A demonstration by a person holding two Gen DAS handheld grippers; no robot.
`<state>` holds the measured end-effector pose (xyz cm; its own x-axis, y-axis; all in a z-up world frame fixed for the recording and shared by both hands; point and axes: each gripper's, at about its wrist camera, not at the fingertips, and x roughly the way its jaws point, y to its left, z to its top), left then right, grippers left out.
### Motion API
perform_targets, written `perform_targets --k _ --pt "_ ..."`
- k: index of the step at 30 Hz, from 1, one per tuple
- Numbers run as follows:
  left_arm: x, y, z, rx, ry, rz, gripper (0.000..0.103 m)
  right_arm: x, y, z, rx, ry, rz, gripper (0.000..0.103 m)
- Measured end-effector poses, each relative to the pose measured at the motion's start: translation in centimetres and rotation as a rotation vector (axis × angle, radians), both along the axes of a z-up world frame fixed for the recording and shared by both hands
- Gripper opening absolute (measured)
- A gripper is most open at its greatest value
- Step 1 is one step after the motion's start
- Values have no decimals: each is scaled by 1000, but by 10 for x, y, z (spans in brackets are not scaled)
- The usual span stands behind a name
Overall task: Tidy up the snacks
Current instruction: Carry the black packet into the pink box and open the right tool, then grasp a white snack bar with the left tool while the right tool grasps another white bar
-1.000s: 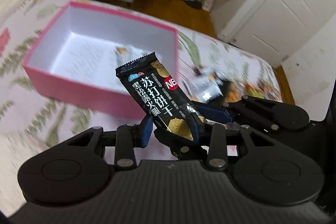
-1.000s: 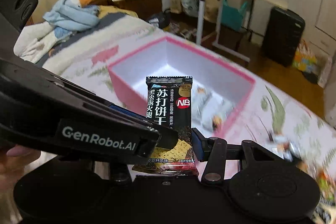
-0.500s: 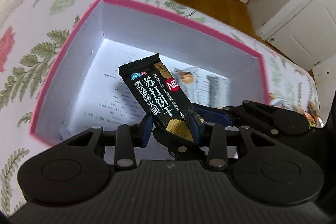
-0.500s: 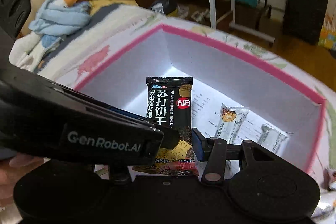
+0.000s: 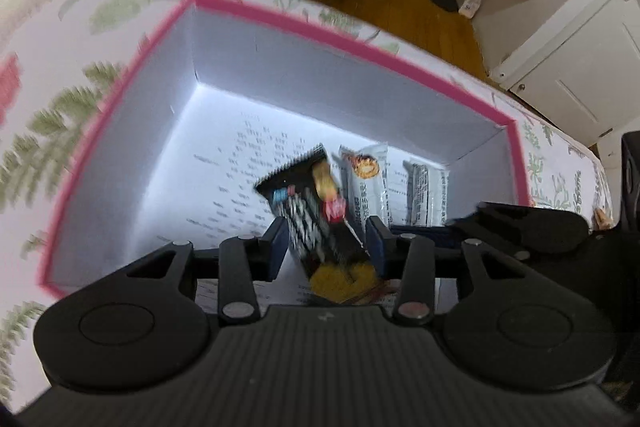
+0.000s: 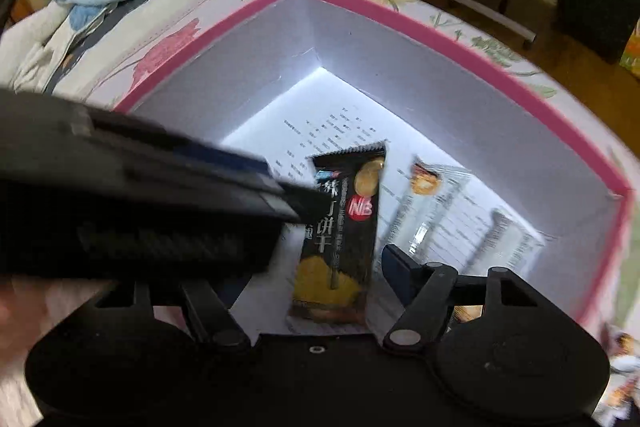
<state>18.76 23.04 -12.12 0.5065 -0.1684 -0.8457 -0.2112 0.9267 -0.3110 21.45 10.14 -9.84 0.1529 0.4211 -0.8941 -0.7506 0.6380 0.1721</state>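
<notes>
- Bed [image 6: 224,3]: floral cover, carrying the pink box [image 5: 340,35].
- Pink box: white inside; two pale snack packets [image 5: 366,183] lie flat by its right wall.
- Left hand-held gripper [image 5: 326,247]: jaws just easing apart, black cracker packet [image 5: 316,223] loose between them, long axis pointing away and leftward.
- Right hand-held gripper [image 6: 340,247]: jaws just spreading, second black cracker packet [image 6: 340,239] unpinched between them, lengthwise along the fingers, over the box floor.
</notes>
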Motion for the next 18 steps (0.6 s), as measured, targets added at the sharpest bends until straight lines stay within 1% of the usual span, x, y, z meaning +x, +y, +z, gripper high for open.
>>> perform_targets --k 1,3,5,8,9,12,15,18 --pt "-5 -1 7 10 -14 -9 42 -3 -4 6 -10 -18 9 76" --pt "-15 -2 20 6 -29 -26 42 -14 -16 22 -27 -80 21 76" --pt "-24 -5 33 4 -36 -48 42 -25 -31 41 -25 -133 26 76" --pt "-37 -18 54 42 -46 -98 42 -37 -60 70 18 -200 18 75" --pt "-42 -22 62 58 -47 -119 42 -40 -69 80 13 -214 8 75" --pt "-53 -43 82 84 -56 -184 42 -39 -94 101 -63 -204 -5 75" --pt "-58 -67 100 63 -82 -254 41 -33 -123 117 -113 -193 -44 75" --pt "-59 -97 114 38 -118 -318 41 -23 -152 124 -157 -154 -107 75"
